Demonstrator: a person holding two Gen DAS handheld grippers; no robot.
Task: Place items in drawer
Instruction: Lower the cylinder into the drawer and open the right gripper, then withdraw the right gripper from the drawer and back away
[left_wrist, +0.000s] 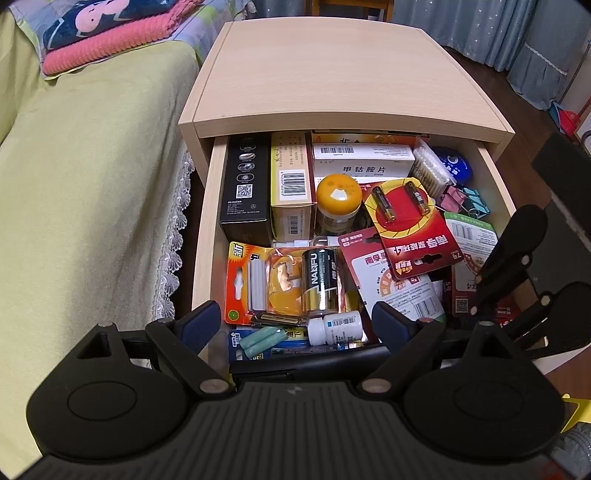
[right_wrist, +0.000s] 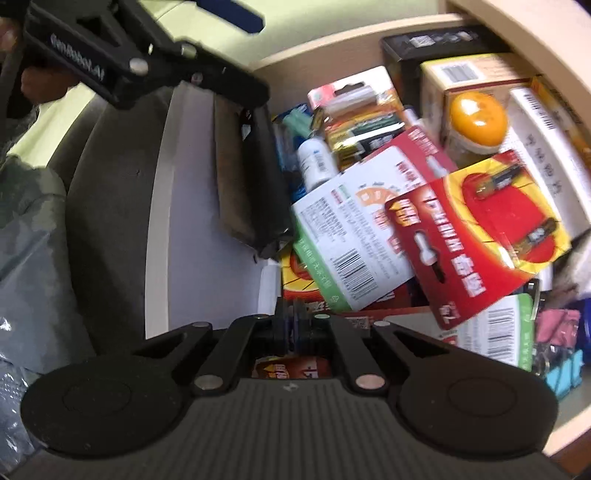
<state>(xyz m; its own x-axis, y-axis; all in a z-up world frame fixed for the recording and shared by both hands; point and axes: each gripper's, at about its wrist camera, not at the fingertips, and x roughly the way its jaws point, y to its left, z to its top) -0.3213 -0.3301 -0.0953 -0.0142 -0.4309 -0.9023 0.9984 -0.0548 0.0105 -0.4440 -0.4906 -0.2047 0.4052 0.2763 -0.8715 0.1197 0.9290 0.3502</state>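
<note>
The bedside table's drawer (left_wrist: 210, 221) stands pulled out and is packed with items. On top lies a red battery card (left_wrist: 406, 221) (right_wrist: 480, 236), beside an orange-capped jar (left_wrist: 338, 195) (right_wrist: 476, 120). A large NANFU battery pack (left_wrist: 321, 280) and a white pill bottle (left_wrist: 334, 328) (right_wrist: 314, 162) sit near the front. My left gripper (left_wrist: 295, 325) hangs open over the drawer's front edge, holding nothing. My right gripper (right_wrist: 291, 325) is shut, low over the packs in the front right corner. The view is blurred and I see nothing clearly between its fingers.
A black box (left_wrist: 245, 188) and medicine boxes (left_wrist: 362, 158) fill the back of the drawer, with binder clips (left_wrist: 467, 201) at the right. The tabletop (left_wrist: 340, 74) is bare wood. A bed with a green cover (left_wrist: 92, 184) borders the left.
</note>
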